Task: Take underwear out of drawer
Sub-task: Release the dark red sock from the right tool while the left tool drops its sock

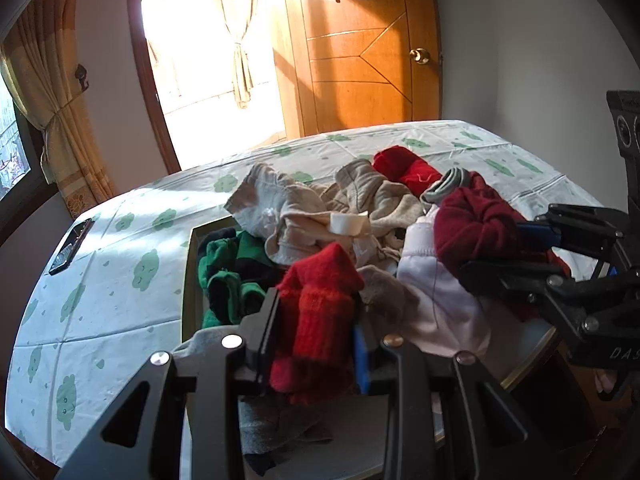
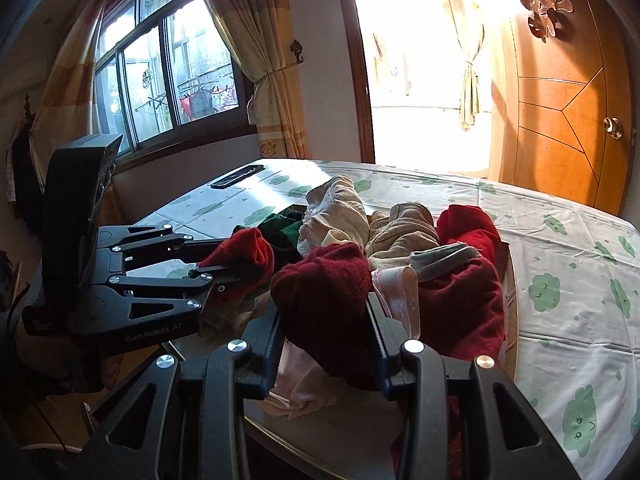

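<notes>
Red knit cloth, a bright red garment, is clamped between the pads of the left gripper, which tilts downward over the open drawer set on a cloud-printed tablecloth. Just beside it, at about three o'clock, the right gripper also slopes down and forward, its jaws pinched on a dark maroon garment bunched up between them. Both tools point toward twelve o'clock, side by side and near each other, over the heap. Beige underwear, a green-and-black piece and a pale pink piece lie piled in the drawer under and beyond the fingers. At ten o'clock on the cloth lies a dark phone.
</notes>
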A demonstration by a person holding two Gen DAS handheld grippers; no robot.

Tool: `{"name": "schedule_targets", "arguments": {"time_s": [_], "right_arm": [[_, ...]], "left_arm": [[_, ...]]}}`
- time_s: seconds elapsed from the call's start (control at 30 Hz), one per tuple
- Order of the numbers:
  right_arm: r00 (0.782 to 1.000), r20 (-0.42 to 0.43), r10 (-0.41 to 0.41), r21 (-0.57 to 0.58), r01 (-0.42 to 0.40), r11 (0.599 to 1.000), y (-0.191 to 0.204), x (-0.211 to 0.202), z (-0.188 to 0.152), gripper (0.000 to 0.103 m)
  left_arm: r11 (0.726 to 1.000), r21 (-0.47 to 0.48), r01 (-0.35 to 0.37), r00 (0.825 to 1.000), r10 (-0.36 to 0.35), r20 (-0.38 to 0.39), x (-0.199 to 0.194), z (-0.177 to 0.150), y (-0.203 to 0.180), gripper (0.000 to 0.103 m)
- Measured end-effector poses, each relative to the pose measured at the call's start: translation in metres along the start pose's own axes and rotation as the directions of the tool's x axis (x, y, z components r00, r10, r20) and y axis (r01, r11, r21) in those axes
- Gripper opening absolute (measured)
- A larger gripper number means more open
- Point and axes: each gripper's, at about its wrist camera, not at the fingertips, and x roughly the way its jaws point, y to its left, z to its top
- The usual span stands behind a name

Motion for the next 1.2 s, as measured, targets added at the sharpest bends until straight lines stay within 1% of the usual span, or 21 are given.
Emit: {"name": "schedule_targets", "arguments": {"time_s": [0.07,0.17,0.2,0.27,0.57,0.6,0.67,0.73,0.77,0.8,0.83,0.9,1.0,1.1,1.13,1.2], "right_arm": [[1.0,-0.013,-0.008,-0.004,0.008,1.0,0.001,0.007,0.001,0.04],[0.996,-0.071,-0.051,-0.008,0.05,0.999,-0.002,0.023,-0.003,0.04],[0.995,-0.086,-0.057,-0.007,0.056,0.998,-0.003,0.028,-0.005,0.04],[0.993,-0.107,-0.06,-0.005,0.06,0.998,-0.006,0.035,-0.009,0.04],[0.99,-0.121,-0.078,-0.025,0.075,0.997,-0.004,0.036,-0.012,0.041],[0.99,-0.121,-0.076,-0.027,0.073,0.997,-0.003,0.035,-0.012,0.043],[0.99,-0.119,-0.072,-0.037,0.068,0.997,-0.001,0.033,-0.012,0.048],[0.991,-0.104,-0.081,-0.048,0.076,0.996,0.003,0.027,-0.012,0.055],[0.992,-0.095,-0.088,-0.05,0.084,0.995,0.005,0.023,-0.012,0.06],[0.992,-0.084,-0.096,-0.053,0.092,0.994,0.007,0.018,-0.012,0.063],[0.993,-0.067,-0.101,-0.059,0.097,0.994,0.009,0.012,-0.013,0.063],[0.994,-0.035,-0.107,-0.059,0.104,0.993,0.012,-0.001,-0.013,0.065],[0.995,-0.002,-0.101,-0.043,0.101,0.994,0.016,-0.017,-0.015,0.069],[0.995,0.012,-0.103,-0.04,0.104,0.994,0.02,-0.026,-0.016,0.072],[0.994,0.017,-0.105,-0.039,0.106,0.994,0.022,-0.03,-0.018,0.072],[0.994,0.027,-0.105,-0.028,0.106,0.994,0.025,-0.038,-0.022,0.073]], "left_arm": [[1.0,0.004,-0.001,1.0,0.001,-0.013,0.004,-0.001,-0.001,0.03],[1.0,0.0,0.003,0.999,-0.003,-0.038,0.012,-0.004,0.0,0.032],[1.0,-0.006,0.004,0.999,-0.004,-0.041,0.013,-0.004,0.001,0.036],[1.0,-0.008,0.007,0.999,-0.007,-0.048,0.016,-0.005,0.001,0.036],[1.0,0.009,0.001,0.998,-0.001,-0.055,0.017,-0.006,-0.002,0.039],[1.0,0.008,0.004,0.998,-0.003,-0.055,0.015,-0.006,-0.002,0.04],[1.0,0.006,0.008,0.999,-0.008,-0.049,0.011,-0.006,-0.002,0.045],[1.0,0.001,0.008,0.999,-0.008,-0.037,0.004,-0.007,-0.002,0.058],[1.0,-0.002,0.009,1.0,-0.009,-0.023,-0.002,-0.008,-0.002,0.061],[1.0,-0.003,0.012,1.0,-0.012,-0.008,-0.009,-0.009,-0.002,0.066],[1.0,-0.004,0.015,1.0,-0.015,0.009,-0.016,-0.01,-0.002,0.071],[1.0,-0.01,0.018,0.999,-0.018,0.036,-0.03,-0.011,-0.002,0.075],[0.999,-0.018,0.039,0.998,-0.038,0.058,-0.046,-0.015,-0.001,0.077],[0.999,-0.023,0.041,0.996,-0.039,0.083,-0.063,-0.02,-0.002,0.081],[0.999,-0.028,0.041,0.995,-0.038,0.093,-0.068,-0.023,-0.001,0.084],[0.998,-0.039,0.04,0.993,-0.036,0.116,-0.08,-0.028,-0.001,0.086]]}}
